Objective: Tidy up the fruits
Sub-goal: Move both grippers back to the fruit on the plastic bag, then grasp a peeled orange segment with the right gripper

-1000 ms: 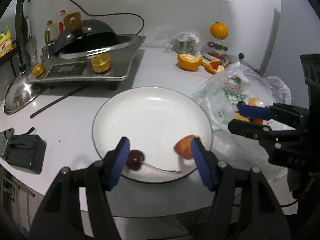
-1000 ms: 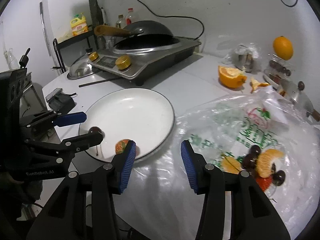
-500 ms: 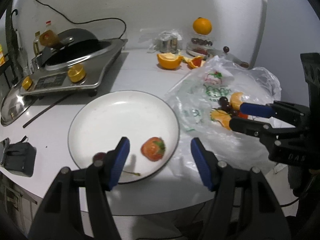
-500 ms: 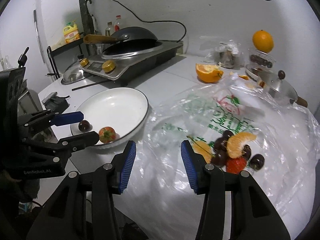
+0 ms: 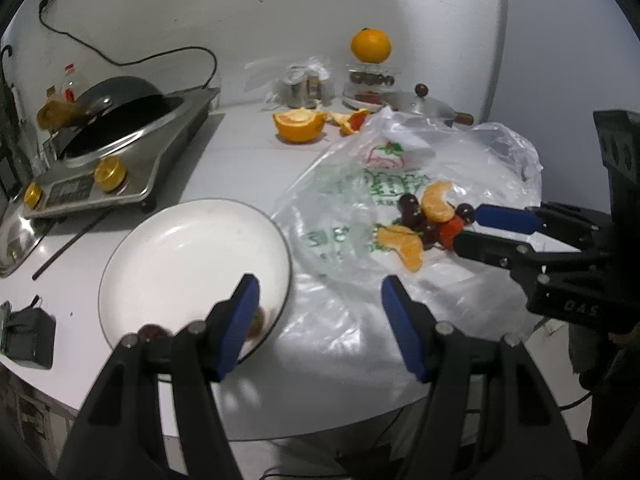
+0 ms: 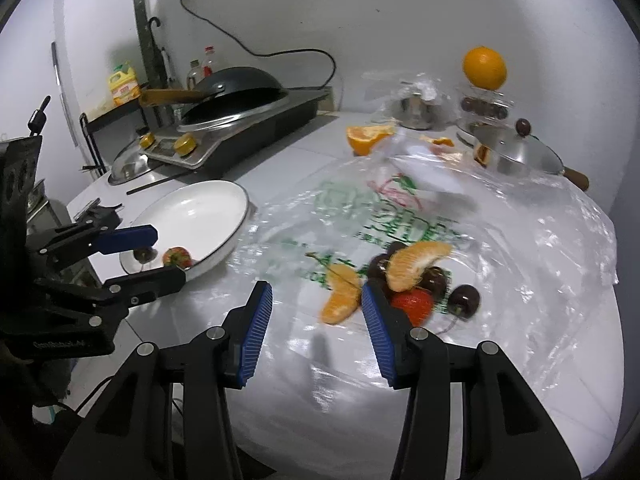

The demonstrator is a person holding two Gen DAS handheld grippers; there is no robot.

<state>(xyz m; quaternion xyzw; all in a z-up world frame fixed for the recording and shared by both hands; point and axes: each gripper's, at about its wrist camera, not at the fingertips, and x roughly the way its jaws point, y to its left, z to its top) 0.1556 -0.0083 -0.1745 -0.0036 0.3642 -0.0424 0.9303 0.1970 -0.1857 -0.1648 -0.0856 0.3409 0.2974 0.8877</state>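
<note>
A: What has changed over the last second?

B: Both tongs have swung away from the white plate (image 5: 192, 240) toward the plastic bag (image 6: 460, 216). A second ago the left tongs (image 5: 316, 308) framed the cherry and strawberry on the plate; now the plate sits at their 10 o'clock, and those two fruits are half hidden behind the left finger at the plate's near rim.

A: And the right tongs (image 6: 316, 312)?

B: They are spread and pinch nothing, and so are the left ones. The fruit pile on the bag now lies just past the right finger, at about 1 o'clock in the right wrist view: an orange segment (image 6: 342, 300) nearest, a second segment (image 6: 418, 260) on top of dark cherries (image 6: 464, 298), and a red strawberry (image 6: 414, 304) touching that finger's far side.

A: What does that mean for the sorting?

B: I judge two fruits are delivered and a new pick is starting. The strawberry (image 6: 176, 257) and cherry (image 6: 145, 255) rest on the plate; the rest wait on the bag on the bench (image 5: 248, 148). The slippery film under them could shift on closing.
</note>
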